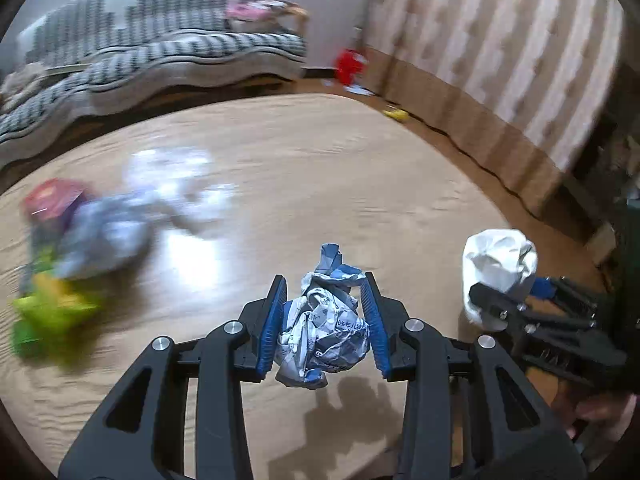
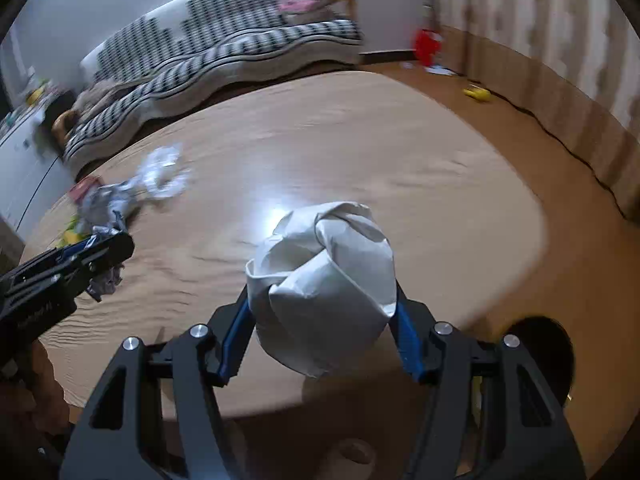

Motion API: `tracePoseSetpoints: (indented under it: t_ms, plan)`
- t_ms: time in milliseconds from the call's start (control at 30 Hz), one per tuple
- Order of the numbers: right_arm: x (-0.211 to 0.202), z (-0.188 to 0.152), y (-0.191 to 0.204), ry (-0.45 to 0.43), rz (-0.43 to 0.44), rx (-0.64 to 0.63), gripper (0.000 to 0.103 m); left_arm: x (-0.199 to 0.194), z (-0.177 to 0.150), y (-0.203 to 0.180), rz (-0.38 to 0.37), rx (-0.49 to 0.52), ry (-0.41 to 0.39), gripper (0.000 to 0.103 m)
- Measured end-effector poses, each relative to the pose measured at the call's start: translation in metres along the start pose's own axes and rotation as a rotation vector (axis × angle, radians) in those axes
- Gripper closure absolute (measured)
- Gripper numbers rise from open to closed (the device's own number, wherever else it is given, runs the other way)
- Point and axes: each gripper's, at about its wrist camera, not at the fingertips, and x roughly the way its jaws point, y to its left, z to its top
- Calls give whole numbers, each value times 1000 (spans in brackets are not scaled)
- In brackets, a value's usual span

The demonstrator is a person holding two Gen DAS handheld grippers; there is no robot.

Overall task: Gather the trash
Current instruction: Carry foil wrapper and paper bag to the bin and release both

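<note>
The printed paper wad [image 1: 324, 332] is white with blue-grey markings; the other paper ball [image 2: 324, 292] plain white; the counter [image 1: 320, 184] tan woodgrain; the sofa [image 1: 160, 52] black-and-white checked.

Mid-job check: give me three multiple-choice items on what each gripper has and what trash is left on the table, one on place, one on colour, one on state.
1. Where does the remaining trash pile lie on the table?
A. far left
B. near right
C. centre

2. What colour is the paper wad in the right gripper?
A. red
B. white
C. green

3. What state is the left gripper in?
A. open and empty
B. shut on the printed paper ball
C. out of view

Answers: A, the pile sits by the left edge; B, plain white; C is wrong, B: blue fingers press the ball.
</note>
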Motion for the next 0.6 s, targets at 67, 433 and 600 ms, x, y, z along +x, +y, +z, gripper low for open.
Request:
tracePoseSetpoints:
  t_ms: [67,433,600]
  plan:
    - [-9,-7,-35,-6,-30,52,42,16,2,-36,-37,45,12,66]
    - [-59,-68,-220,-5,-183,384,42,84,-20,-210,-262,275,124,66]
    - [-59,-91,-260,54,-223,451,42,102,-39,-257,-337,329,180,66]
